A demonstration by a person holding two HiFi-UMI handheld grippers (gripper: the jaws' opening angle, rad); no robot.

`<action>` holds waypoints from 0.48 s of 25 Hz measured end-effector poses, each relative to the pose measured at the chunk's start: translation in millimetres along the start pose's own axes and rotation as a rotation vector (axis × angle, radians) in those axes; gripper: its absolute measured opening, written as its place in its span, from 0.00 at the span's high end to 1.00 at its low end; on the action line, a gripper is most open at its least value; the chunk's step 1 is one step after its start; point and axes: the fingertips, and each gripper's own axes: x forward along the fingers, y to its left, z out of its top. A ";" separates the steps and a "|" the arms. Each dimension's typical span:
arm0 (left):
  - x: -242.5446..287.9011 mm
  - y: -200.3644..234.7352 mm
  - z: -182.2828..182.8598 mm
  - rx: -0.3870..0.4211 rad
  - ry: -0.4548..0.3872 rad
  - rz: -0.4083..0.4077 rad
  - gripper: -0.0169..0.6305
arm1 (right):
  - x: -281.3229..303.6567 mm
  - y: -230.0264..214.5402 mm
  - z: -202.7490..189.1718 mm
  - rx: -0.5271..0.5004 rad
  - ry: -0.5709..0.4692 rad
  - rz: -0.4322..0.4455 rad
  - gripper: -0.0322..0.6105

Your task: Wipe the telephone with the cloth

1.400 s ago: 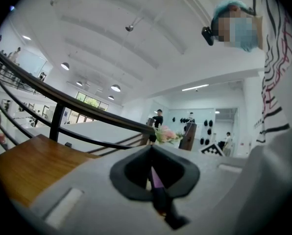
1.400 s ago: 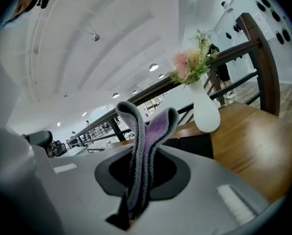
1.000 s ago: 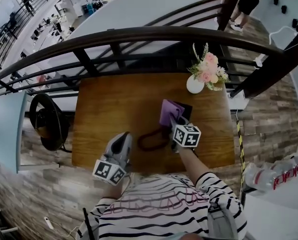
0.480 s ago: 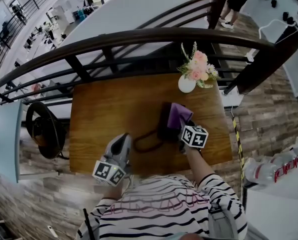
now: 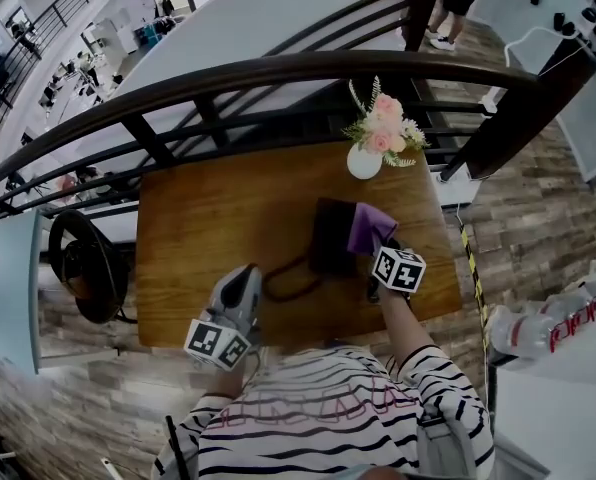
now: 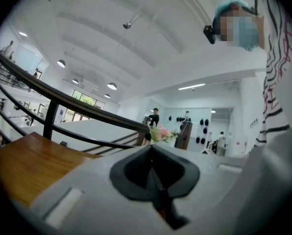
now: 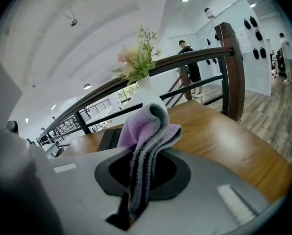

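Observation:
A dark telephone (image 5: pixel 330 236) lies on the wooden table (image 5: pixel 218 218), its coiled cord (image 5: pixel 288 280) looping toward the front edge. My right gripper (image 5: pixel 378 250) is shut on a purple cloth (image 5: pixel 370 226) at the telephone's right side. In the right gripper view the cloth (image 7: pixel 146 131) stands up folded out of the shut jaws, with the telephone (image 7: pixel 111 137) behind it on the left. My left gripper (image 5: pixel 234 303) rests at the table's front edge, left of the cord. In the left gripper view its jaws are closed with nothing between them (image 6: pixel 158 195).
A white vase of pink flowers (image 5: pixel 370 140) stands at the table's back right, near the telephone. A dark curved railing (image 5: pixel 278 73) runs behind the table. A black round object (image 5: pixel 78 263) sits left of the table. The wood floor drops off to the right.
My right gripper has carried the cloth rightward across the telephone, from its left part to its right edge. The left gripper has stayed at the front edge.

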 end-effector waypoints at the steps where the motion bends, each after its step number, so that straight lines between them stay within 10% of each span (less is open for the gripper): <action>1: -2.8 0.6 0.2 0.000 0.000 0.000 0.97 | -1.8 0.0 -1.1 0.003 -0.002 -0.005 0.89; 12: -27.3 2.4 1.0 -0.006 0.003 0.028 0.97 | -22.3 79.5 -0.4 -0.008 -0.065 0.190 0.89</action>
